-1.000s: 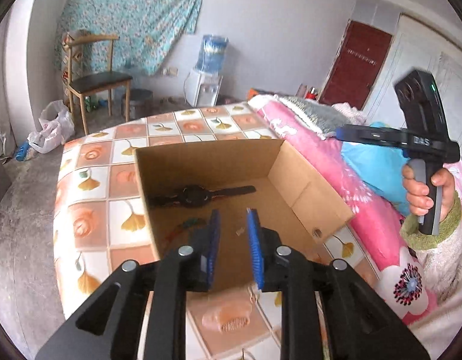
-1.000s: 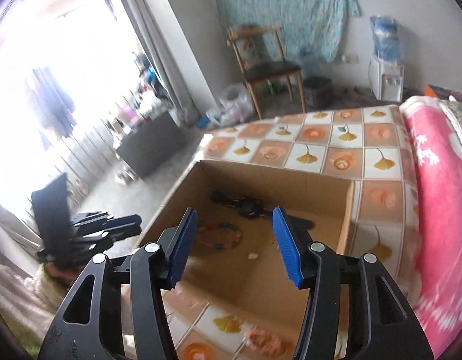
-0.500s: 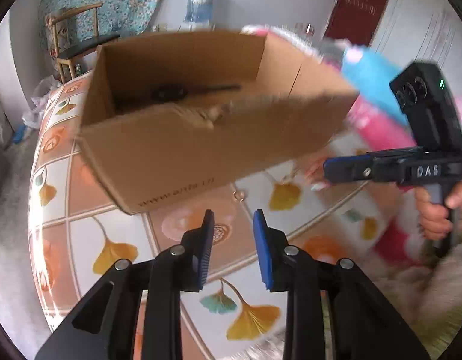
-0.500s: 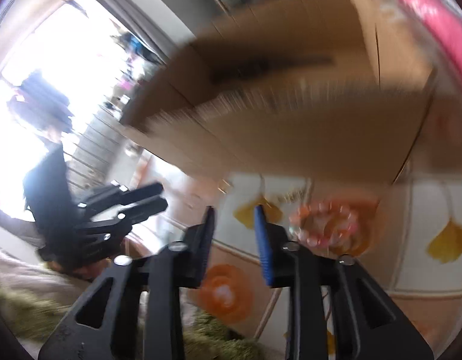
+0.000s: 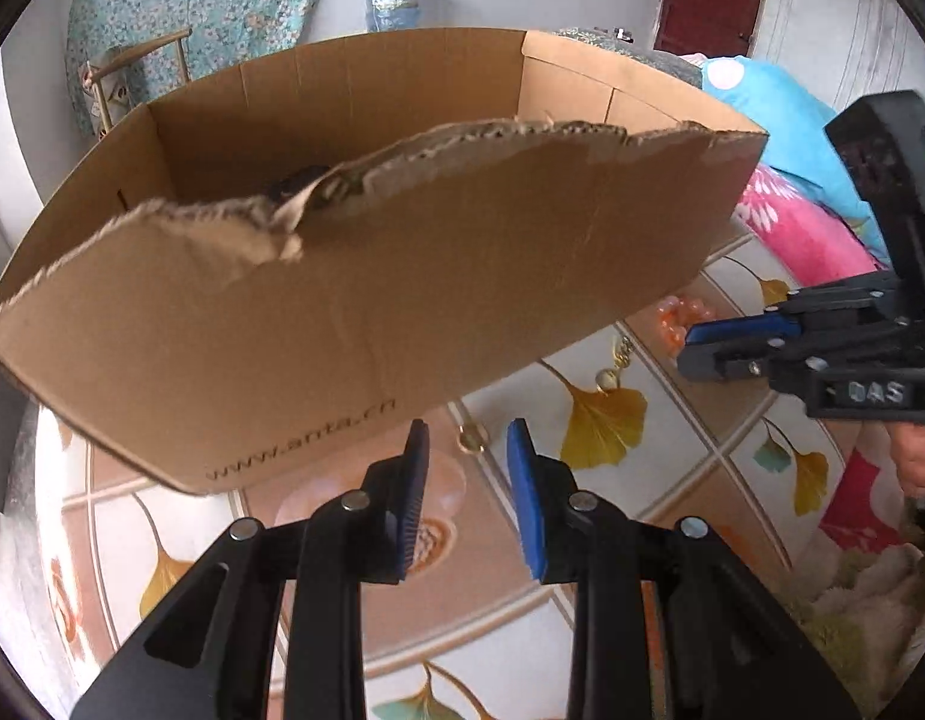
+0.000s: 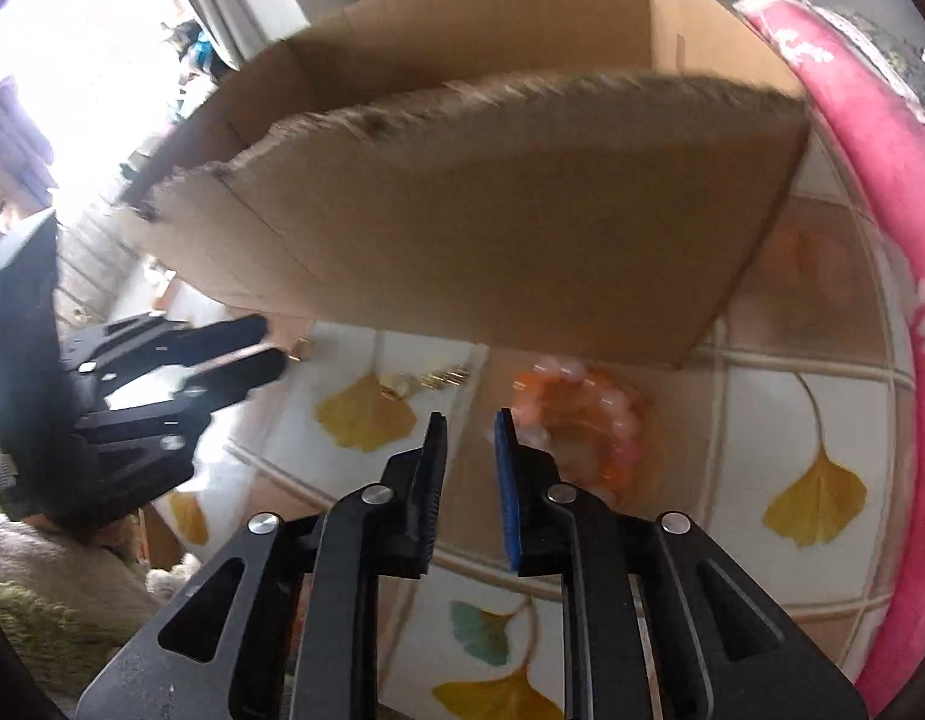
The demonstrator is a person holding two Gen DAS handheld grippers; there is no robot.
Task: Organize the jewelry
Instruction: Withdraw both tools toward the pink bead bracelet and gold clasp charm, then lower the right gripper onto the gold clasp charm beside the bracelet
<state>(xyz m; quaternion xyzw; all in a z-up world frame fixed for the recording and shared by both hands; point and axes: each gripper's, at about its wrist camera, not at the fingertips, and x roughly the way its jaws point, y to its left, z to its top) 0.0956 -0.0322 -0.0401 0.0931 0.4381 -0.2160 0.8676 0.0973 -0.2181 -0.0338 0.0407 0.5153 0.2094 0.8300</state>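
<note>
A torn-edged cardboard box (image 5: 372,312) stands on the ginkgo-patterned table (image 5: 690,498); a dark watch (image 5: 300,177) peeks over its rim. In front of the box lie a small ring (image 5: 471,439), a gold chain (image 5: 612,369) and an orange bead bracelet (image 5: 672,318). My left gripper (image 5: 468,427) is low over the table, slightly open and empty, with the ring just beyond its tips. My right gripper (image 6: 471,417) is also narrowly open and empty, its right pad beside the bracelet (image 6: 582,414). The chain (image 6: 426,384) lies to its left. Each gripper shows in the other's view (image 5: 687,354) (image 6: 270,343).
Pink bedding (image 6: 870,180) borders the table on the right, with a blue pillow (image 5: 774,120) behind it. A wooden chair (image 5: 120,84) and a water dispenser (image 5: 393,0) stand at the far wall. A hand (image 5: 915,456) holds the right gripper's handle.
Both grippers have come down from above the box to low over the table in front of it. The right jaws have narrowed a lot; the left jaws widened slightly.
</note>
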